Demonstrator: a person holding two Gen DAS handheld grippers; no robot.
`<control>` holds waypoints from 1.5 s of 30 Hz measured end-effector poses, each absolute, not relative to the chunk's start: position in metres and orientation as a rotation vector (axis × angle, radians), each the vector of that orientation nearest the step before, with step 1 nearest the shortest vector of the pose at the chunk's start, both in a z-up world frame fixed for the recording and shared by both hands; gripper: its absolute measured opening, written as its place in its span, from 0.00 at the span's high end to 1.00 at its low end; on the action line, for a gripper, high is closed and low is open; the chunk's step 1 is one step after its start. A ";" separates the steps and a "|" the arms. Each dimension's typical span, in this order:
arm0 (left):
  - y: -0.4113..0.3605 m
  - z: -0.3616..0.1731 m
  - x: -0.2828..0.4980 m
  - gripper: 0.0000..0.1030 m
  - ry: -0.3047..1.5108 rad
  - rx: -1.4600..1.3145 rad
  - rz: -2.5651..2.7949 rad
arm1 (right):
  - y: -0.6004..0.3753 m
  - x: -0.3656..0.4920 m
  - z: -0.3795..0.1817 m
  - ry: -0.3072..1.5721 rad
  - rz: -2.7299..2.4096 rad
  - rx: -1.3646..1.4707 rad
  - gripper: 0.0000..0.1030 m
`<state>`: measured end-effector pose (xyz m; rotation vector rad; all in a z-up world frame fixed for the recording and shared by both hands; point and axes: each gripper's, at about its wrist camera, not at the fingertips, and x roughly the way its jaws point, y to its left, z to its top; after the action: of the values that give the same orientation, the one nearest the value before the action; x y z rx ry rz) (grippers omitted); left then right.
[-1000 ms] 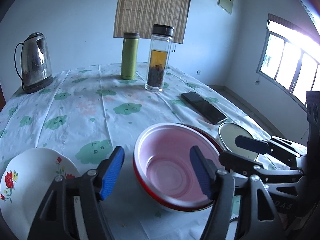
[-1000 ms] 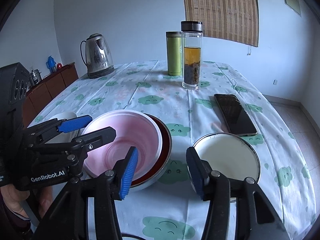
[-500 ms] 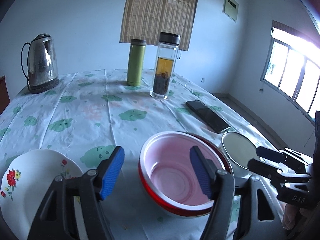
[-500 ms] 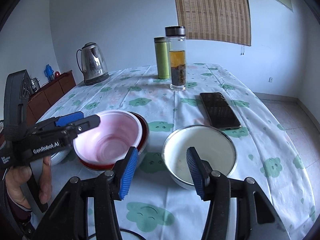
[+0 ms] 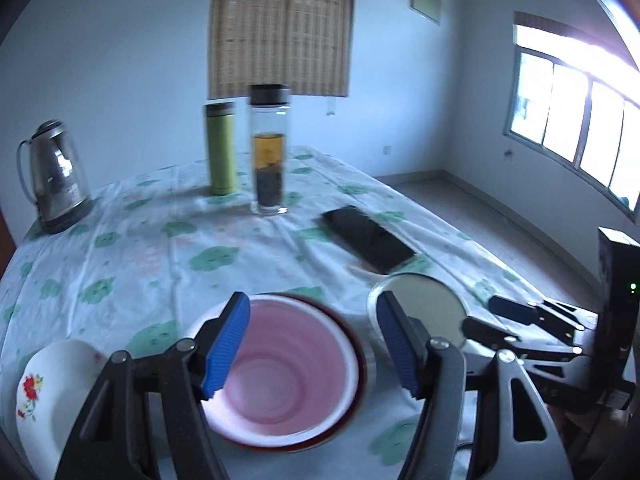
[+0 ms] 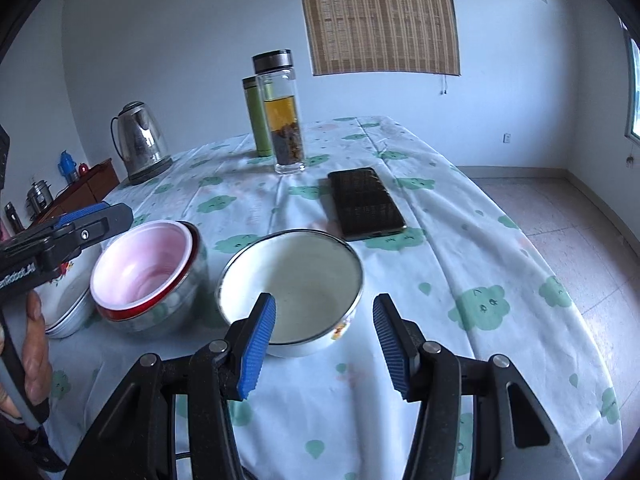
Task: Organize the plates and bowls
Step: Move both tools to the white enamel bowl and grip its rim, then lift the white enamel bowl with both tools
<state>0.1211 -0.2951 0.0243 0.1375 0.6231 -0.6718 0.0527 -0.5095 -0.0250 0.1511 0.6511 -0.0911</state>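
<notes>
Tablecloth (image 6: 460,248); "GenRobot.AI" on left tongs (image 6: 86,222)

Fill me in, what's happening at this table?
A person holds a gripper in each hand over a table with dishes to sort. The left gripper hangs above the pink bowl, jaws closing, nothing gripped. The right gripper is open in front of the white enamel bowl. A flowered plate lies at the left.

Home dining room. Table under a cloud-print tablecloth (image 6: 460,216) carries an electric kettle (image 6: 140,142), 2 drink bottles (image 6: 282,112), a phone (image 6: 364,202), bowls (image 6: 292,284). Bamboo blind (image 6: 380,16), tiled floor (image 6: 560,216), wooden sideboard (image 6: 84,186) with small kitchenware.
</notes>
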 end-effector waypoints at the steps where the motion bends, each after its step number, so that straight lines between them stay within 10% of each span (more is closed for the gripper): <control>1: -0.302 0.024 0.120 0.41 0.627 0.148 -0.684 | -0.512 0.052 -0.026 0.651 -0.093 0.156 0.48; 13: -0.383 -0.014 0.136 0.73 0.865 0.272 -0.754 | -0.529 0.059 -0.035 0.690 -0.081 0.196 0.48; 45: -0.383 -0.022 0.134 0.97 0.900 0.186 -0.878 | -0.527 0.075 -0.046 0.708 -0.066 0.243 0.88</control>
<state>0.1338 -0.3835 -0.0221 0.1860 0.8997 -0.8782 0.0751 -0.5265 -0.0456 0.2426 0.7080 -0.0661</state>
